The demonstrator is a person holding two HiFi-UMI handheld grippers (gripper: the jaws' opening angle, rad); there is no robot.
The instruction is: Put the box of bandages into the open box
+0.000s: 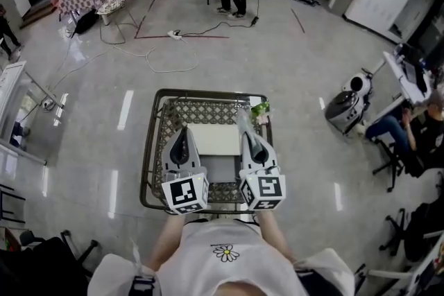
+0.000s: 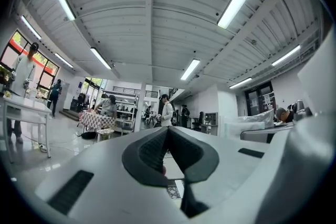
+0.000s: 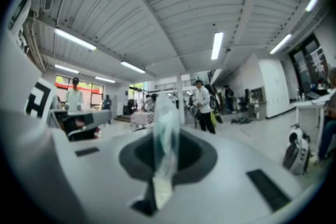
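Low before us stands a lattice-topped table (image 1: pixel 158 149), with both our tools over its near side. Our left gripper (image 2: pixel 167 132) is closed on nothing. Our right gripper (image 3: pixel 164 108) pinches a thin, pale green-tinted packet (image 3: pixel 164 136), which we take for the box of bandages; it sticks out past the tips. Just ahead, between the two grippers, lies the open box (image 1: pixel 215 140). We judge the hold slight: gripped by one edge, the packet could twist or slip and land on the lattice beside the box.

Pale bandage box (image 3: pixel 164 128) in right jaws; white open box (image 1: pixel 215 139) on table (image 1: pixel 147 170).
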